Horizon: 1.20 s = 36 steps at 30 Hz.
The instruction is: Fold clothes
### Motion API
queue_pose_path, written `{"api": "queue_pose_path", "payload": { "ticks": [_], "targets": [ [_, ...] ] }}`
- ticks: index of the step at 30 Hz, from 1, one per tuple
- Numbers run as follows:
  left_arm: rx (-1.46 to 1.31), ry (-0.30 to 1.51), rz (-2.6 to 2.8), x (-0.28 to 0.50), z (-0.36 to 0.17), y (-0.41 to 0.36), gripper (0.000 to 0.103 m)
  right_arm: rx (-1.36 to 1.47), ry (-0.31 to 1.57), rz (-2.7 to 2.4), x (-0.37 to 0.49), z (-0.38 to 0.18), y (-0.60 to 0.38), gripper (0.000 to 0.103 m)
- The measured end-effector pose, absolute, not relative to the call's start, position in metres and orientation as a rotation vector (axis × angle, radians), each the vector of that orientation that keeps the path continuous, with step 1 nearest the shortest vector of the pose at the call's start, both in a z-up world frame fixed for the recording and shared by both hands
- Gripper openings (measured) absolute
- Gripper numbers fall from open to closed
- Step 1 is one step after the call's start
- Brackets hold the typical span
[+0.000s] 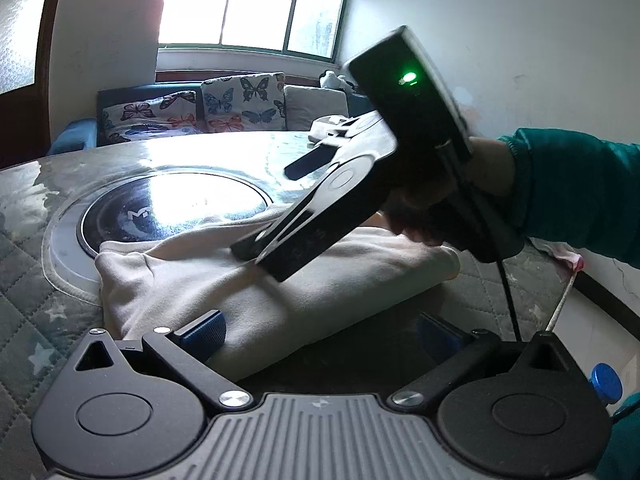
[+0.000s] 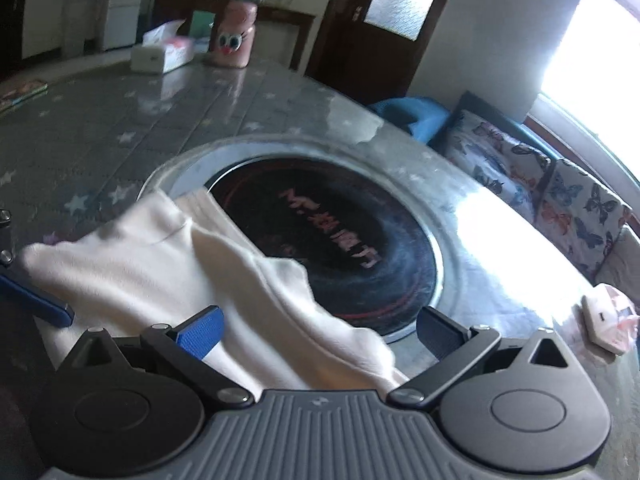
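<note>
grey quilted star-print table (image 2: 120, 120) fills both views. cream fleece garment (image 1: 280, 292), part folded, lies centre frame, overlapping the round black hob (image 2: 340, 232). both grippers spread: left gripper (image 1: 320, 332) straddles the near fold, right gripper (image 2: 320, 328) hovers over cloth. best: press flat, then pinch the edge.

The soft fleece garment (image 1: 280, 292) at the centre of the frame is cream-white and has no pattern. The quilted desk cover (image 1: 28, 320) is grey-green with pale stars. The round glass hob plate (image 2: 336, 240) is black with red rings and pinkish letters. Each tool has black arms and blue ribbed pads (image 2: 204, 330). In the upper left, the sofa cushions (image 1: 240, 100) are white with red, blue and black butterflies. At the right edge, the sleeve (image 1: 576, 192) is teal.
</note>
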<state>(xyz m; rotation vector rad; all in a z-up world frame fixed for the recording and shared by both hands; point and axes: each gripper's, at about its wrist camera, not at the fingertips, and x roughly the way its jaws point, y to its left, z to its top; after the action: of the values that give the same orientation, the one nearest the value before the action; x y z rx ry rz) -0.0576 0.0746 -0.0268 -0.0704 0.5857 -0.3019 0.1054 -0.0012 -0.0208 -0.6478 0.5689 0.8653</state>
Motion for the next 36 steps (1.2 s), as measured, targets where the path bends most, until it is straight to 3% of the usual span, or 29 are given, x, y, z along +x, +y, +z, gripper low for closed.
{"api": "queue_pose_path", "payload": {
  "ticks": [18, 36],
  "targets": [
    [-0.187, 0.540, -0.152, -0.031, -0.003, 0.115, 0.103, -0.588, 0.519, 0.796, 0.074, -0.016, -0.068, 0.103],
    [-0.214, 0.678, 0.054, -0.003, -0.024, 0.125, 0.103, -0.462, 0.512, 0.797, 0.046, -0.009, -0.102, 0.103]
  ]
}}
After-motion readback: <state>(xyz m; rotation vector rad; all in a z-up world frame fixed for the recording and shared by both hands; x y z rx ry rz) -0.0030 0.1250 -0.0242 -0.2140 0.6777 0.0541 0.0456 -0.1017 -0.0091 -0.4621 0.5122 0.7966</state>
